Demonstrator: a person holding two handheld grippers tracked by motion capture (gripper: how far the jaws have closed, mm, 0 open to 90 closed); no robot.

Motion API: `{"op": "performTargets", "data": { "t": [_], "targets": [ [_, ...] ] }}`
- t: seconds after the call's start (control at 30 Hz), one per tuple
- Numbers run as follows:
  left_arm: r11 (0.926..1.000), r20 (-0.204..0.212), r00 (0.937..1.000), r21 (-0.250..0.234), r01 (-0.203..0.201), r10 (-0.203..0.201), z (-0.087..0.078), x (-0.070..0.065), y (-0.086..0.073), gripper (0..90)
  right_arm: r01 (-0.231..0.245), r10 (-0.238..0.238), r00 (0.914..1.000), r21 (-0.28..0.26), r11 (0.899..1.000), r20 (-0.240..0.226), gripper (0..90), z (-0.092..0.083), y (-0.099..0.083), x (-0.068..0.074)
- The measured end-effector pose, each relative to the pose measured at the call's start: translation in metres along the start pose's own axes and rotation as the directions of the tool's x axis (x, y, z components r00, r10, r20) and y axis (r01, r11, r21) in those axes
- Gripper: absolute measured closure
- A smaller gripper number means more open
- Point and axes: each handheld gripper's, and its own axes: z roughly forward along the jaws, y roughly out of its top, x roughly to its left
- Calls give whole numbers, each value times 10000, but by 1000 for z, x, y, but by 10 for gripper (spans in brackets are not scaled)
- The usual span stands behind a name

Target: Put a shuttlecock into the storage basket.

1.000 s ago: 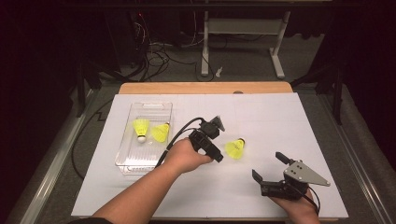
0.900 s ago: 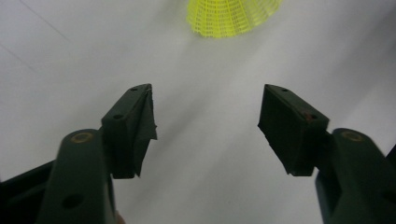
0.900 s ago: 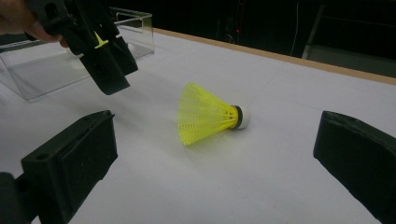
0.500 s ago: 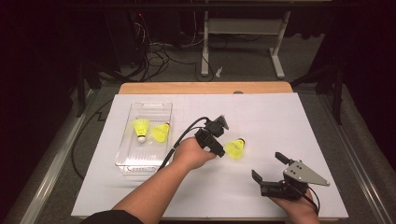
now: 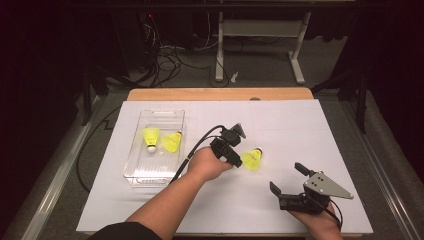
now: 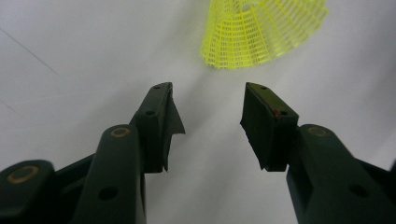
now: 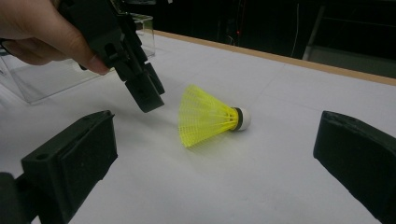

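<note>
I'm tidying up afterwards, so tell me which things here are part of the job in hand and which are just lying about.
Part of the job:
loose shuttlecock
left gripper, jaws apart, just short of it
clear tray
two shuttlecocks in it

Lying about:
right gripper, open, idle
floor cables

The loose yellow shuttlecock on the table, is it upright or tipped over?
Tipped over: the shuttlecock lies on its side, cork end level with its skirt.

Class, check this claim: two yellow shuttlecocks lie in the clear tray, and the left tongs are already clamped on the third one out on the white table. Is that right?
Not quite. The left tongs are not clamped on the third shuttlecock: the left gripper view shows it lying just beyond the open jaws, which have just been closing with nothing between them. Two shuttlecocks do lie in the clear tray.
</note>
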Motion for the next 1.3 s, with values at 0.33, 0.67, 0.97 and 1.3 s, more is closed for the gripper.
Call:
{"op": "performTargets", "data": {
  "t": [0.33,0.67,0.97,1.3],
  "targets": [
    [9999,36,10000,-115,-46,46,6,2,13,558,-17,17,10000,-8,10000,-18,0,0,0,0],
    [9998,-107,9998,-77,-170,169,21,-1,27,597,-92,92,10000,-10,10000,-36,0,0,-2,-1],
    [9996,-358,9993,-292,-57,47,26,0,28,739,-95,94,10000,-52,9999,-29,0,-1,-1,-2],
    [9987,-339,9986,-298,-417,407,31,-4,27,882,-112,112,9999,-81,9999,-35,0,-2,-1,-2]
  ]
}}
